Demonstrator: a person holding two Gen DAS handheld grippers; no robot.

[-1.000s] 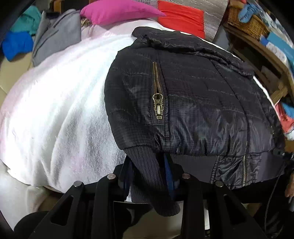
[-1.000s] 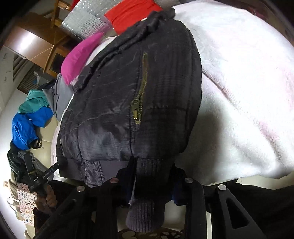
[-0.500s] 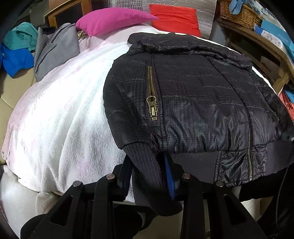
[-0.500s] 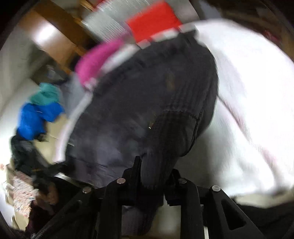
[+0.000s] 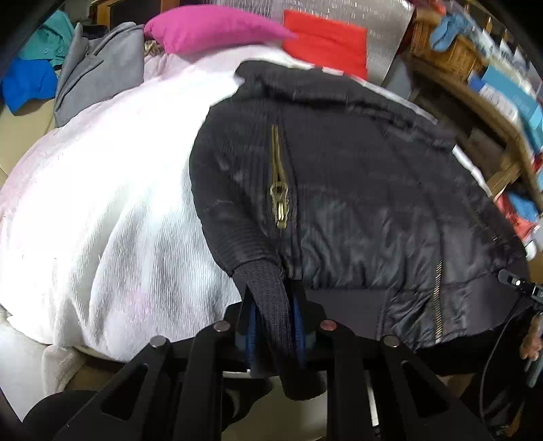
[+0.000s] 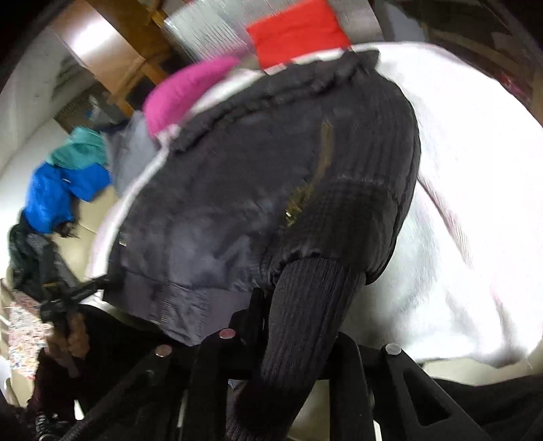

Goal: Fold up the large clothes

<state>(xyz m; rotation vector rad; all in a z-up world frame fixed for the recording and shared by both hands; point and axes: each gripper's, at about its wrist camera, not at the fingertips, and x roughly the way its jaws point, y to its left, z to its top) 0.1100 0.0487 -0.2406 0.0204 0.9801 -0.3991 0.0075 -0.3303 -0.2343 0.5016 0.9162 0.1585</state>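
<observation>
A black quilted jacket (image 5: 356, 190) with brass zips lies front-up on a white blanket (image 5: 101, 210); it also shows in the right wrist view (image 6: 237, 190). My left gripper (image 5: 273, 315) is shut on the ribbed knit cuff (image 5: 271, 305) of one sleeve at the jacket's near hem. My right gripper (image 6: 295, 325) is shut on the other ribbed cuff (image 6: 305, 312), lifted slightly so the sleeve end bulges over the jacket front. The right view is blurred by motion.
A pink cushion (image 5: 210, 29) and a red cushion (image 5: 325, 40) lie at the far end. Grey, teal and blue clothes (image 5: 85, 64) are piled far left. A wooden shelf with a wicker basket (image 5: 451, 51) stands at right. The blanket (image 6: 475, 190) spreads right of the jacket.
The right gripper has lifted and pulled its cuff up and inward over the jacket front, folding the sleeve. The left gripper has shifted slightly while still holding its cuff.
</observation>
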